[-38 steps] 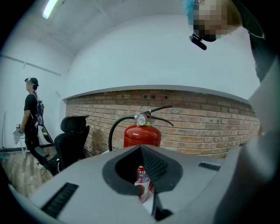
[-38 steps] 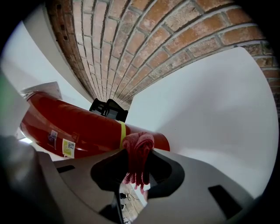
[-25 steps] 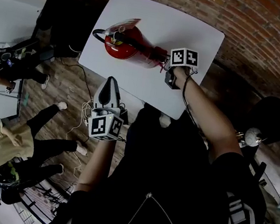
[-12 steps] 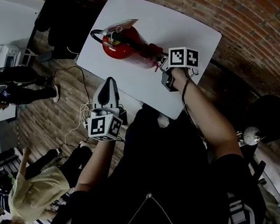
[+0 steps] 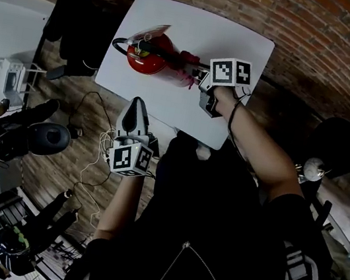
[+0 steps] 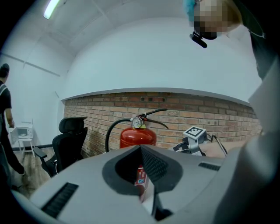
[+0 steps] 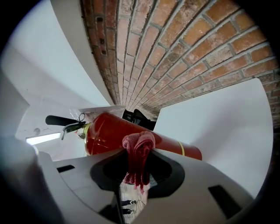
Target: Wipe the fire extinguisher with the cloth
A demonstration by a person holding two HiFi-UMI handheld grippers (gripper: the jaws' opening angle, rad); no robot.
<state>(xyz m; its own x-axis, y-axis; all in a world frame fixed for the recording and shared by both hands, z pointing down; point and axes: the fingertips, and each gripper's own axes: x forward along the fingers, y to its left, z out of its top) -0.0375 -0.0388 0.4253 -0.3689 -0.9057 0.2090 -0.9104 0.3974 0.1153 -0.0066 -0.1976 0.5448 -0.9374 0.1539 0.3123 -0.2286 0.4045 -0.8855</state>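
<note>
Brick wall [image 6: 197, 113], white table [image 5: 207, 31], black office chair [image 6: 70, 135]

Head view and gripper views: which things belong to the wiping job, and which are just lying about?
Job: fire extinguisher, upright on the white table; red cloth, clamped in the right gripper, at the cylinder.

Lying about: black office chair; floor cables; left gripper, shut, empty and off the table.

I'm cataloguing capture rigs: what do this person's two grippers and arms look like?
The left gripper and right gripper have pale grey bodies and black ribbed pads. Each carries a white cube with black square markers. A dark cable loops off the right one along the forearm. The person wears a black top; the forearms are bare.
</note>
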